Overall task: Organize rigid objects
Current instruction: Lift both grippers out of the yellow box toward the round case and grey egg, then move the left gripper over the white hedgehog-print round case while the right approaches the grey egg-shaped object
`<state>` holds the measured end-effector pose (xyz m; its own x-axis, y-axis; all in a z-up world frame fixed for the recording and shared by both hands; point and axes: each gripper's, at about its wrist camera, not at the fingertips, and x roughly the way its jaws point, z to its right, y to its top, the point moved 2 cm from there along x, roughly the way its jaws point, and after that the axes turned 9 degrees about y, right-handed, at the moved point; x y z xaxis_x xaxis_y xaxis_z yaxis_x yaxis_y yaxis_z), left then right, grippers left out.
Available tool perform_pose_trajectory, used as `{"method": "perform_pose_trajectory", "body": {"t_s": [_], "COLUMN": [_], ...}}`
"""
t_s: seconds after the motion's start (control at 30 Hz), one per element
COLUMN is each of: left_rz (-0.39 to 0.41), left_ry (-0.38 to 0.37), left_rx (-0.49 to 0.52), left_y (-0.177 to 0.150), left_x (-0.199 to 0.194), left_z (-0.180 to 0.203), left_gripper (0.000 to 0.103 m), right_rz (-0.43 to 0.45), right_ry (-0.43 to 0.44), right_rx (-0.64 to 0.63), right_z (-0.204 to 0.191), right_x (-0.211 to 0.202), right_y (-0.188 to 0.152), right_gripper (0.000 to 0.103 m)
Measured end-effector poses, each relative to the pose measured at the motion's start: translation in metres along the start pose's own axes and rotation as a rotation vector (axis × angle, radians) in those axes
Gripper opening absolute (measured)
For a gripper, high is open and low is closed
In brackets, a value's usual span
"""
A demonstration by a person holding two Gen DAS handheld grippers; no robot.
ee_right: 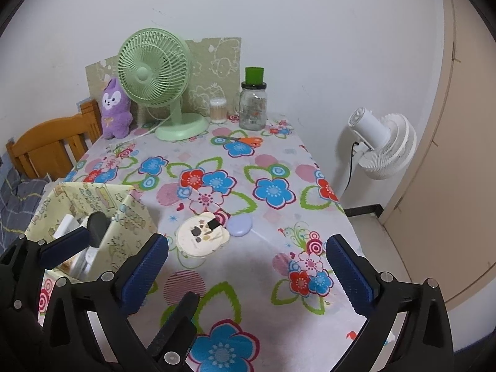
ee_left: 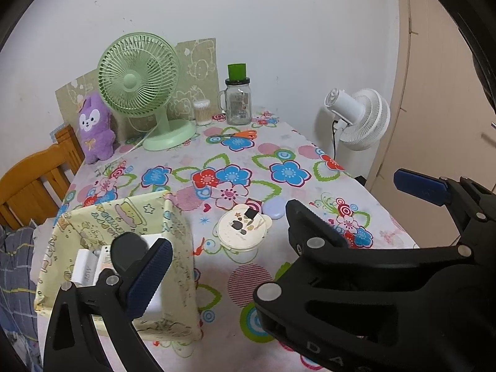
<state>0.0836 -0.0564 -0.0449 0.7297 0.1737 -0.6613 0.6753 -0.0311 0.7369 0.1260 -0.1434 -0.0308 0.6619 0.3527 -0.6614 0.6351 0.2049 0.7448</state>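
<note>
Bare cloth lies between the right gripper [ee_right: 246,272], jaws wide and empty. At nine o'clock the left gripper [ee_right: 104,246], equally wide, holds nothing beside the box [ee_left: 183,248]. Past them, at twelve, a round case [ee_right: 203,237] touches the lilac pebble [ee_right: 239,225]. Only the left view shows the box's front wall.

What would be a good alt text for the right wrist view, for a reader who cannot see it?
The open right gripper holds nothing above a table with a flowered tablecloth, near a round cream container and a lilac oval case. A yellow fabric storage box stands at left; a green fan stands by the wall.
</note>
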Motion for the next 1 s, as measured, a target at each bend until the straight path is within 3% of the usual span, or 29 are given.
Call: {"method": "perform_pose_trajectory", "body": {"t_s": [0.2, 0.8, 1.0], "left_rz": [-0.038, -0.003, -0.063], "left_ry": [-0.027, 0.011, 0.006], "left_rx": [-0.012, -0.016, -0.051], "left_y": [-0.002, -0.014, -0.016], "left_x": [0.021, 0.061, 0.079], "left_z": [0.01, 0.034, 0.037], "left_gripper": [0.103, 0.102, 0.097], "right_rz": [-0.034, -0.023, -0.061], "right_ry": [-0.016, 0.047, 0.035], "right_rx": [0.008, -0.026, -0.026], "right_z": [0.011, 0.039, 0.049], "right_x": [0.016, 0.061, 0.078], "right_y": [-0.004, -0.019, -0.021], "right_gripper": [0.103, 0.103, 0.103]}}
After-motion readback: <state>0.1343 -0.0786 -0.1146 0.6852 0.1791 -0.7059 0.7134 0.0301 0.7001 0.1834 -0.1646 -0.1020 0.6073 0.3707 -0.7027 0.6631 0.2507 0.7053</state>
